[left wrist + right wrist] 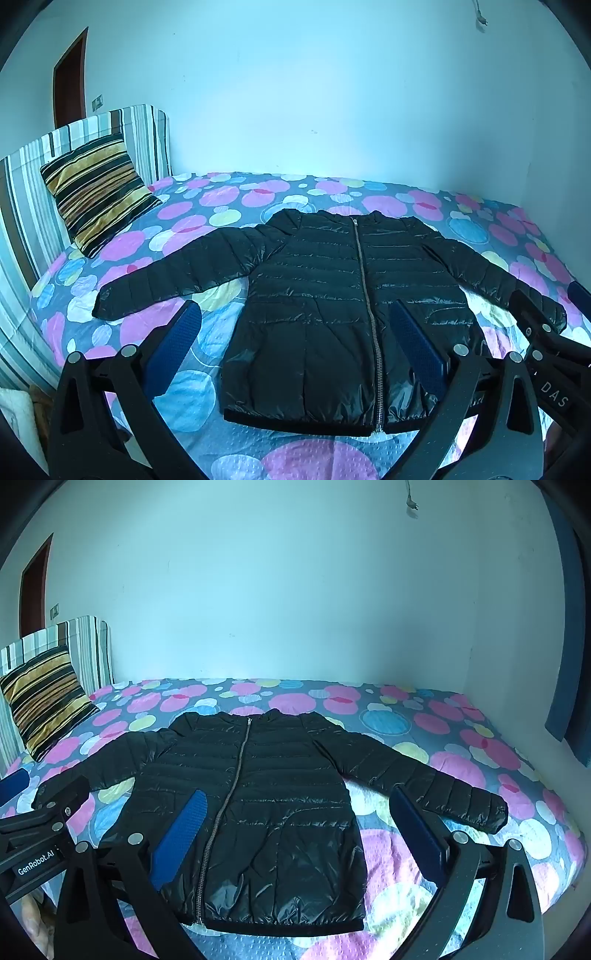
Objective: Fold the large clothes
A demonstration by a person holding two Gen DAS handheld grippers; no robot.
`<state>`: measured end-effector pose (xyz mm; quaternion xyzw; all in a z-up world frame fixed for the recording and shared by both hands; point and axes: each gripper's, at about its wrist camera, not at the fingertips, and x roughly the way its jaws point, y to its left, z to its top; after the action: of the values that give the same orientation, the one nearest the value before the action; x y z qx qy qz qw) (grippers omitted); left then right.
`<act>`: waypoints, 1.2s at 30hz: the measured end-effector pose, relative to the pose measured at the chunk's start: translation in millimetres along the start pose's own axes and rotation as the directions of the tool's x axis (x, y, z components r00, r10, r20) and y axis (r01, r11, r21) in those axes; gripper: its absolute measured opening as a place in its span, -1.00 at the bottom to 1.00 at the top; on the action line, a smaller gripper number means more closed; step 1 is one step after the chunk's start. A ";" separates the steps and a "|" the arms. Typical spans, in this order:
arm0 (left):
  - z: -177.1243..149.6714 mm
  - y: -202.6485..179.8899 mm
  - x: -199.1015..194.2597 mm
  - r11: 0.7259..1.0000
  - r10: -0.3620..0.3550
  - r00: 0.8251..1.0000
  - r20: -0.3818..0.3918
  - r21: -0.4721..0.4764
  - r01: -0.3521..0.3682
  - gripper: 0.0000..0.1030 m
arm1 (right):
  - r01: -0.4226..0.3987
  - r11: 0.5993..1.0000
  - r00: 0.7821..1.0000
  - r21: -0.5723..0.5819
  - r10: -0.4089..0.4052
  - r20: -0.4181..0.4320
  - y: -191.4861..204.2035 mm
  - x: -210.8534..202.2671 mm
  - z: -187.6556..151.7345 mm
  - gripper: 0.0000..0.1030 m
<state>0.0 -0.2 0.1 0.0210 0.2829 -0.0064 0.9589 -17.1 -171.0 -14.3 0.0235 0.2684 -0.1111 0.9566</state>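
Note:
A black quilted puffer jacket (332, 295) lies flat, front up and zipped, on the bed, sleeves spread to both sides. It also shows in the right wrist view (258, 794). My left gripper (295, 332) is open, held above the jacket's hem, its blue pads wide apart. My right gripper (295, 819) is open too, above the hem's right half. Each gripper's body shows at the edge of the other's view. Neither touches the jacket.
The bed has a sheet (229, 206) with pink, blue and yellow circles. A striped cushion (96, 192) leans on a striped headboard (144, 136) at the left. Pale walls stand behind and to the right. A dark curtain (569, 664) hangs at the right.

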 end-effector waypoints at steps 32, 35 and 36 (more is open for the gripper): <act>8.1 1.4 -11.9 1.000 0.000 1.000 0.015 -0.003 0.000 0.96 | 0.007 1.000 1.000 -0.005 -0.007 0.008 -0.7 -1.1 0.4 0.90; 7.6 1.5 -12.1 1.000 0.001 1.000 0.017 -0.003 -0.001 0.96 | 0.005 1.000 1.000 -0.004 -0.005 0.007 0.1 -2.2 -0.2 0.90; 8.3 1.7 -12.9 1.000 0.000 1.000 0.017 -0.003 0.000 0.96 | 0.006 1.000 1.000 -0.004 -0.006 0.008 0.2 -2.3 -0.3 0.90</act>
<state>-6.3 1.2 14.1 0.0198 0.2748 -0.0060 0.9613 -19.1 -170.4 -13.3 0.0203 0.2647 -0.1133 0.9574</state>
